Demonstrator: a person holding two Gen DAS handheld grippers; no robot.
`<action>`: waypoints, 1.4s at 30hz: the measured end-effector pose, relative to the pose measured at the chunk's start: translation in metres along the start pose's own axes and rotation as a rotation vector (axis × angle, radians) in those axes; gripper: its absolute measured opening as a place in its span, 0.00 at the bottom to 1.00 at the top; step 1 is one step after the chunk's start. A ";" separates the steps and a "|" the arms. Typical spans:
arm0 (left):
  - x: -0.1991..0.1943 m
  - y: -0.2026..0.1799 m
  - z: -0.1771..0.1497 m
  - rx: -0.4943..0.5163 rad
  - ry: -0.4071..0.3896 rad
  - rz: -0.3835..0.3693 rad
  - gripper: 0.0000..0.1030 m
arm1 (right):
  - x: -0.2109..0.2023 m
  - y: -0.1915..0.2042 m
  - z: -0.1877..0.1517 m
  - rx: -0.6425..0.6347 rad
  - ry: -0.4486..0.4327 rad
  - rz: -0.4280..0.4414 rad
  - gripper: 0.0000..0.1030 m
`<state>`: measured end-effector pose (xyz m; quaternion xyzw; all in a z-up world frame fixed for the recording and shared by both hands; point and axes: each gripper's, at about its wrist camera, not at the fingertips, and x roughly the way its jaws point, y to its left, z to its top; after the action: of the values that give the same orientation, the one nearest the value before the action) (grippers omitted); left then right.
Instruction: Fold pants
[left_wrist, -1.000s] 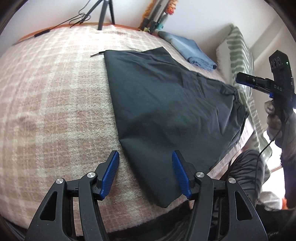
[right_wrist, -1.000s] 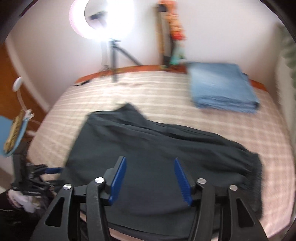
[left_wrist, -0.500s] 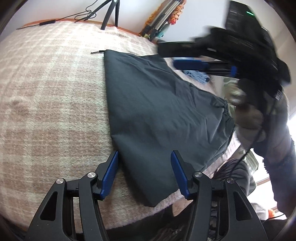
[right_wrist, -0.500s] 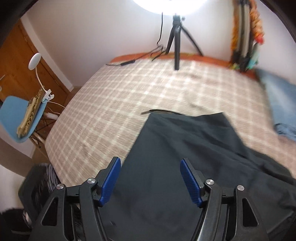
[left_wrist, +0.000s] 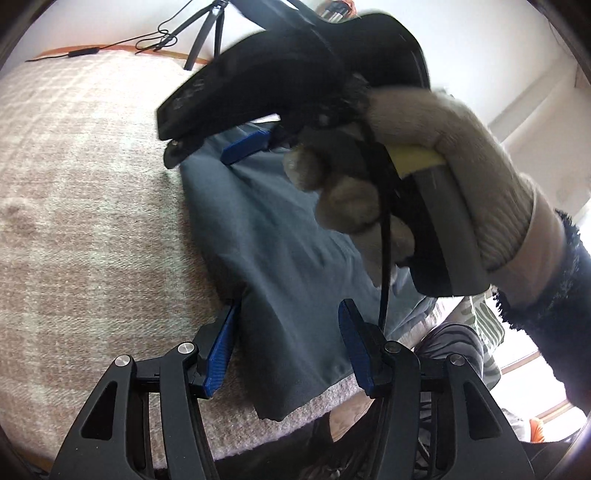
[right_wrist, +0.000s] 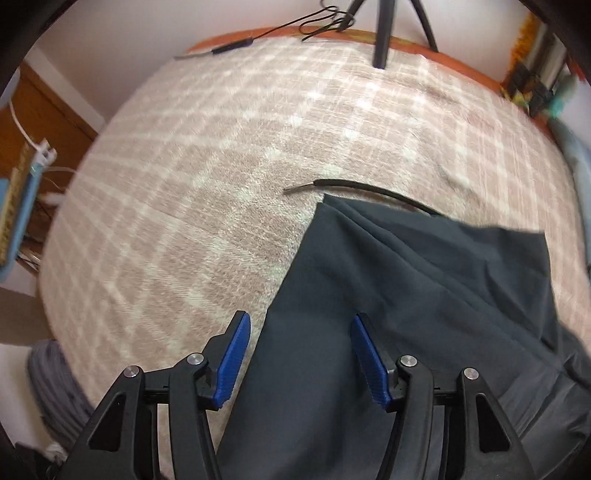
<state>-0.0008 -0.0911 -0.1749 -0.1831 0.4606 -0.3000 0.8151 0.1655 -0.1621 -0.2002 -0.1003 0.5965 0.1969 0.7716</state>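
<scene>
Dark grey pants (left_wrist: 273, 236) lie flat on the pink plaid bedspread (left_wrist: 92, 221), folded lengthwise, with a black drawstring (right_wrist: 369, 188) poking out at the far end. My left gripper (left_wrist: 290, 349) is open, low over the near corner of the pants by the bed's front edge. My right gripper (right_wrist: 301, 362) is open and empty, hovering over the left edge of the pants (right_wrist: 406, 295). In the left wrist view the right gripper's body and the gloved hand (left_wrist: 424, 147) fill the upper right and hide much of the pants.
A tripod (right_wrist: 384, 33) and a black cable (right_wrist: 295, 26) stand at the bed's far edge. A blue chair (right_wrist: 18, 206) and a wooden door are off the left side. A grey bundle (right_wrist: 55, 387) lies on the floor at lower left.
My right gripper has swung left and forward over the pants, crossing close in front of the left camera. My left gripper has moved closer to the pants' near corner. Both stay open.
</scene>
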 end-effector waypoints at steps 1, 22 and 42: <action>0.002 -0.002 0.000 -0.001 0.001 0.000 0.51 | 0.001 0.004 0.002 -0.015 0.004 -0.017 0.59; 0.015 -0.009 0.001 -0.010 0.022 0.098 0.56 | -0.011 -0.010 0.012 -0.008 -0.003 0.017 0.01; 0.033 -0.066 0.030 0.107 0.013 -0.024 0.11 | -0.079 -0.068 -0.013 0.115 -0.190 0.149 0.00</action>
<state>0.0174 -0.1621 -0.1429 -0.1431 0.4468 -0.3351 0.8171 0.1667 -0.2430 -0.1333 0.0077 0.5369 0.2279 0.8123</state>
